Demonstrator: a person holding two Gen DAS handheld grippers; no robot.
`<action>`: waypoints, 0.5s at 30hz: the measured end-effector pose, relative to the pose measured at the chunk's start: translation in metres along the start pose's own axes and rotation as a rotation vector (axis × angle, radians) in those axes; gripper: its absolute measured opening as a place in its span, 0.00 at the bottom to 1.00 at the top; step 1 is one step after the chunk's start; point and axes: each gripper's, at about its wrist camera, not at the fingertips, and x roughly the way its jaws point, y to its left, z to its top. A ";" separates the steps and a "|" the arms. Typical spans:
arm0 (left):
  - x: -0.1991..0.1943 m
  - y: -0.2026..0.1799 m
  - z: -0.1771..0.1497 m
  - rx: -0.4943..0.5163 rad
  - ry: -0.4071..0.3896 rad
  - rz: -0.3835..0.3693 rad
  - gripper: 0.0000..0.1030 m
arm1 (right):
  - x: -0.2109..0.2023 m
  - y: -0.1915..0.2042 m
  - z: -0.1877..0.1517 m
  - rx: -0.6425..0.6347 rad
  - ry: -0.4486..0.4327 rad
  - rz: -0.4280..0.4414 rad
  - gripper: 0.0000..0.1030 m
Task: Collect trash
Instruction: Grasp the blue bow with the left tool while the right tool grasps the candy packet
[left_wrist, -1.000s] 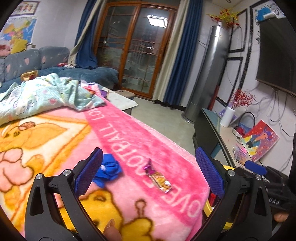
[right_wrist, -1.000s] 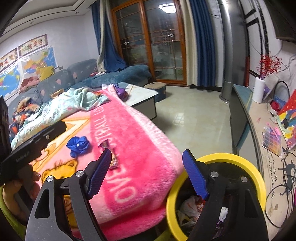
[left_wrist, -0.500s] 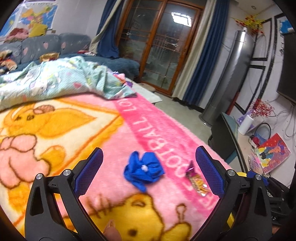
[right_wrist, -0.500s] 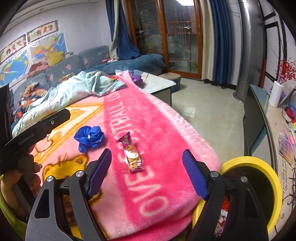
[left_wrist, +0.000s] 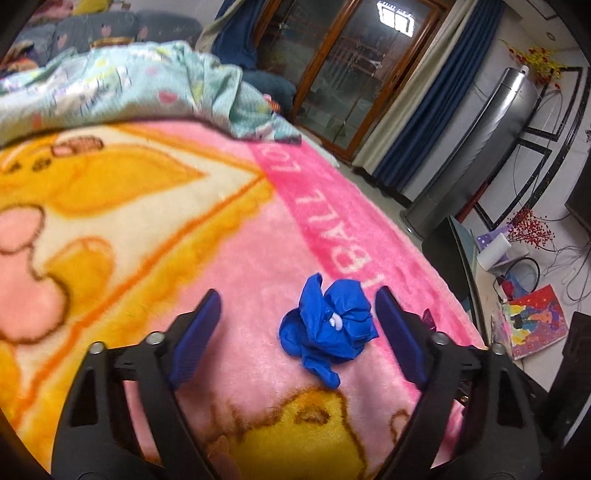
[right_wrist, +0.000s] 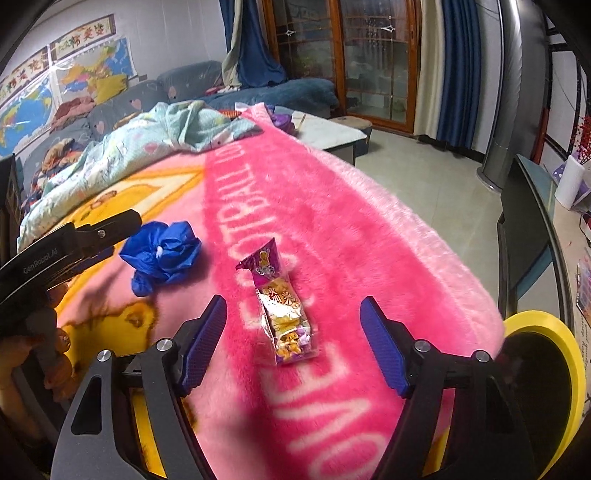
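Living room, pink cartoon blanket (left_wrist: 258, 258) as work surface. Two trash items on it: crumpled blue wrapper (left_wrist: 327, 334) and snack packet (right_wrist: 282, 317), near each other, not touching. Left gripper (left_wrist: 295, 338) spread wide, wrapper between the fingers but nearer the right one. Right gripper (right_wrist: 293, 343) also spread, packet lying just ahead between its fingers. Nothing pinched. Looks like approach-to-grasp on both. Next: lower onto blanket, centre wrapper, close; then carry to yellow bin (right_wrist: 565, 354) at blanket edge. Plush pile may snag.
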 end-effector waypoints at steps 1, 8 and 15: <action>0.002 0.001 -0.001 -0.006 0.012 -0.003 0.65 | 0.004 0.000 0.000 0.000 0.006 0.000 0.66; 0.015 0.000 -0.005 -0.014 0.075 -0.033 0.43 | 0.018 0.000 -0.006 -0.007 0.026 -0.014 0.41; 0.016 -0.005 -0.007 0.003 0.086 -0.057 0.23 | 0.012 -0.004 -0.013 -0.005 0.014 -0.017 0.22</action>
